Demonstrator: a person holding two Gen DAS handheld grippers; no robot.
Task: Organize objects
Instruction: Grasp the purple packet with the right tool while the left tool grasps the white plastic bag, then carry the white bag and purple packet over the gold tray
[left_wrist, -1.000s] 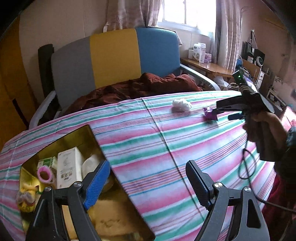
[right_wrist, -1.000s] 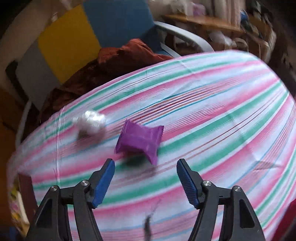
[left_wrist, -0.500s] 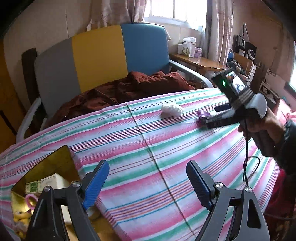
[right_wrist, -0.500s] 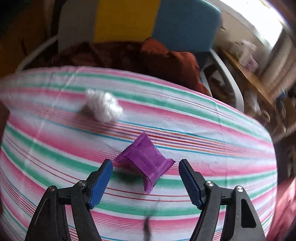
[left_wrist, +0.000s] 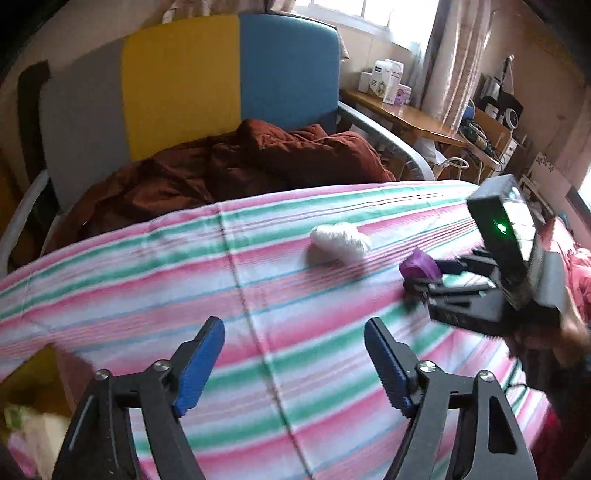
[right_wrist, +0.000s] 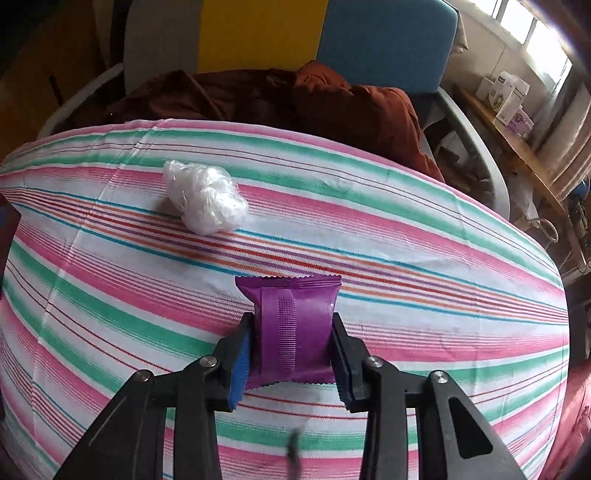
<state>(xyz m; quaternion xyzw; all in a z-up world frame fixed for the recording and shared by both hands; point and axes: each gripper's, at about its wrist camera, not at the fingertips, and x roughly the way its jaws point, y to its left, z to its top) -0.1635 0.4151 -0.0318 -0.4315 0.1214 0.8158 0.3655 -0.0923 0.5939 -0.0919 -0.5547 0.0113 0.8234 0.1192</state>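
A purple snack packet (right_wrist: 291, 328) lies on the striped tablecloth (right_wrist: 424, 295). My right gripper (right_wrist: 291, 343) is shut on it, one pad on each side. The packet also shows in the left wrist view (left_wrist: 419, 266) at the tip of the right gripper (left_wrist: 424, 277). A crumpled white plastic wad (right_wrist: 205, 197) lies on the cloth beyond and left of the packet; it also shows in the left wrist view (left_wrist: 340, 242). My left gripper (left_wrist: 295, 350) is open and empty, above the cloth near its front edge.
A gold box (left_wrist: 33, 402) with several items sits at the lower left corner. A brown blanket (left_wrist: 236, 162) lies on the grey, yellow and blue chair (left_wrist: 192, 77) behind the table. A wooden shelf (left_wrist: 410, 114) with boxes stands at the back right.
My right gripper has moved forward and shut on the purple packet. My left gripper has swung right, so the gold box has slid almost out of its view.
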